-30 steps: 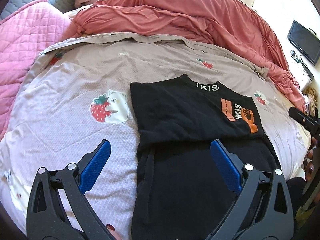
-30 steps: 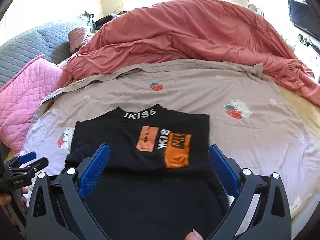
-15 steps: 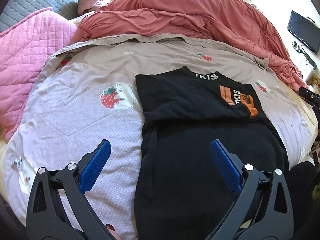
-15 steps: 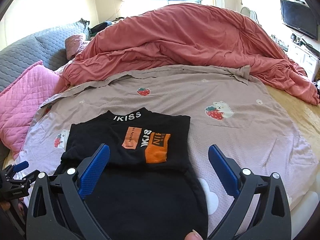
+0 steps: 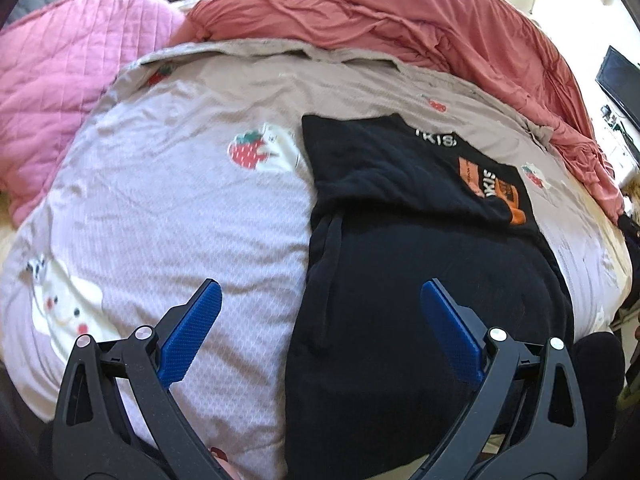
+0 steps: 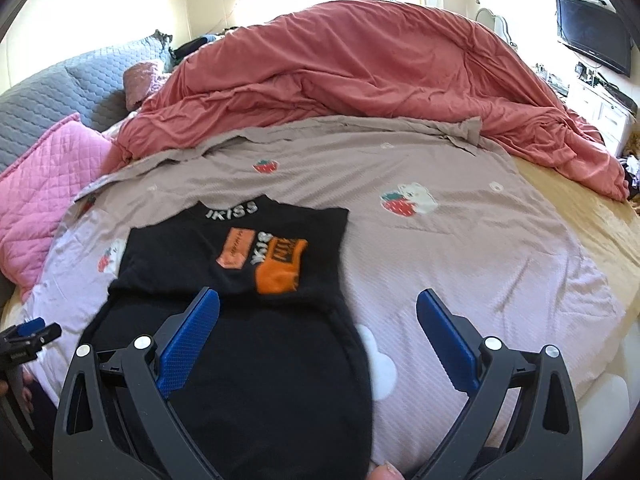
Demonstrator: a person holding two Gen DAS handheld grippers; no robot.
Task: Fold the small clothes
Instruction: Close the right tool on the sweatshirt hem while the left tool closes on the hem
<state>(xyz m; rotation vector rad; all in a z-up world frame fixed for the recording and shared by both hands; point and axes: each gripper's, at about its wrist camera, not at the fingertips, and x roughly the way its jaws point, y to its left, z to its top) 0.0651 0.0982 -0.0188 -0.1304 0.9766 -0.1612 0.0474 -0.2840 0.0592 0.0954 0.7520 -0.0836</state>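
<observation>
Black cotton T-shirt with orange patches and white lettering (image 5: pixel 400 280) is laid flat on the pale mauve strawberry-print bed sheet (image 5: pixel 180 216), its upper part apparently folded down over the lower. Left tongs (image 5: pixel 320 320) and right tongs (image 6: pixel 318 324) are held wide apart above the near hem, gripping nothing. Crumpled salmon-red quilt (image 6: pixel 360 68) is heaped behind.

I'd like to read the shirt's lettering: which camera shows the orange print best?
The right wrist view: the orange print on the black shirt faces it near centre. The left wrist view shows it far right, squeezed and partly cut off.
</observation>
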